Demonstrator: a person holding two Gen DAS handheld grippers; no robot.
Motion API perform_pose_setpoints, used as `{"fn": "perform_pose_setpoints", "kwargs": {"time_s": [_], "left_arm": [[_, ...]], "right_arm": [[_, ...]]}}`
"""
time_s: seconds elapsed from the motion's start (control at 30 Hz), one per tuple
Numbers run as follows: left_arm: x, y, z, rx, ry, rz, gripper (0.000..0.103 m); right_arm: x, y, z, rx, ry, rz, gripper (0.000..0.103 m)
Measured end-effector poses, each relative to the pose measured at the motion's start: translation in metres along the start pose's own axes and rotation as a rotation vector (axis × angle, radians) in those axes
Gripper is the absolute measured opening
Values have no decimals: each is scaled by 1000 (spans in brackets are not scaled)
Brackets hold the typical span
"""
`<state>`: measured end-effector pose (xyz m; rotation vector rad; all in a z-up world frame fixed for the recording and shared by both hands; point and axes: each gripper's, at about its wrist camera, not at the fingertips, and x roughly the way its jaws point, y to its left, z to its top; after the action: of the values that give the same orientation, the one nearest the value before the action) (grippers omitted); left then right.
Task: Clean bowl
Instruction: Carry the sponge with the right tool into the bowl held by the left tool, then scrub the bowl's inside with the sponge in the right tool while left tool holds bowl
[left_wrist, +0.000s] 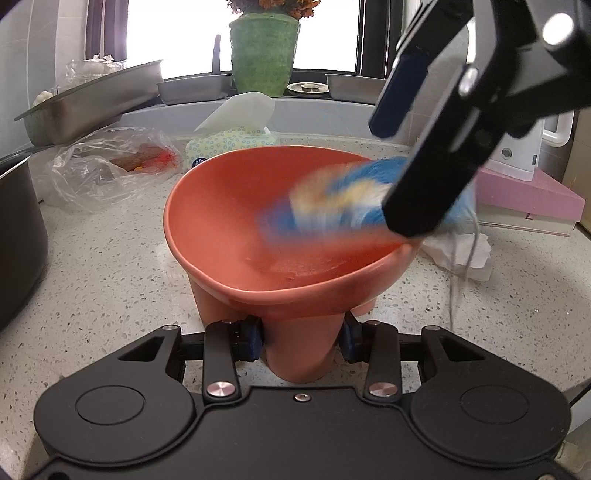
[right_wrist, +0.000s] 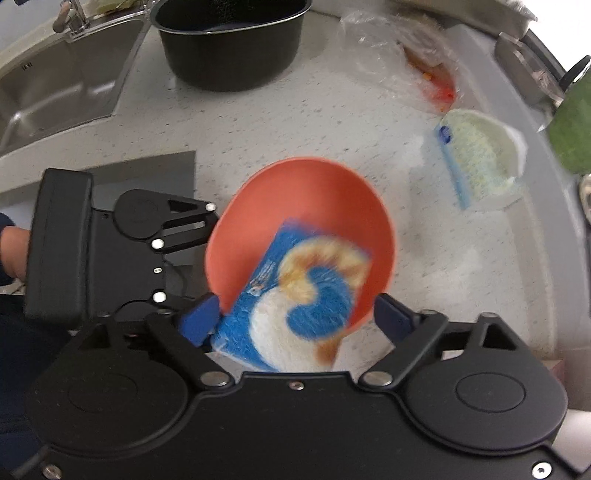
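A terracotta bowl (left_wrist: 229, 206) on stubby legs stands tilted on the speckled counter. My left gripper (left_wrist: 301, 339) is shut on the bowl's nearest leg, its blue pads pressing both sides. In the right wrist view the left gripper's black housing (right_wrist: 92, 251) sits left of the bowl (right_wrist: 306, 192). A blue, white and orange cloth (left_wrist: 332, 199) lies against the bowl's right inner wall, blurred. My right gripper (right_wrist: 297, 319) hangs over it pointing steeply down with its jaws wide. One pad (right_wrist: 199, 321) touches the cloth's (right_wrist: 306, 295) edge; the other pad (right_wrist: 395, 317) stands clear, outside the rim.
A black pot (right_wrist: 229, 48) and a steel sink (right_wrist: 55, 85) lie beyond the bowl. A clear plastic bag (left_wrist: 107, 166), a tissue pack (left_wrist: 229, 144), steel trays (left_wrist: 88, 99) and a green vase (left_wrist: 264, 51) line the back. A pink box (left_wrist: 524, 195) and crumpled tissue (left_wrist: 461, 251) sit right.
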<state>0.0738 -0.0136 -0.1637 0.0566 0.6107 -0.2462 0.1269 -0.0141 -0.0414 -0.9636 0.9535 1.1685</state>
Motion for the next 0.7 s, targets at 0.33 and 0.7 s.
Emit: {"fn": "perform_pose_setpoints", "kwargs": {"time_s": [0.33,0.7], "left_arm": [[0,0,-1,-2,-1,1,38],[-1,-1,-1,-5,0,1,38]], "right_arm": [[-13,-10,4,27,-53,16,93],[-18,-7,3,5,-60,25,93]]}}
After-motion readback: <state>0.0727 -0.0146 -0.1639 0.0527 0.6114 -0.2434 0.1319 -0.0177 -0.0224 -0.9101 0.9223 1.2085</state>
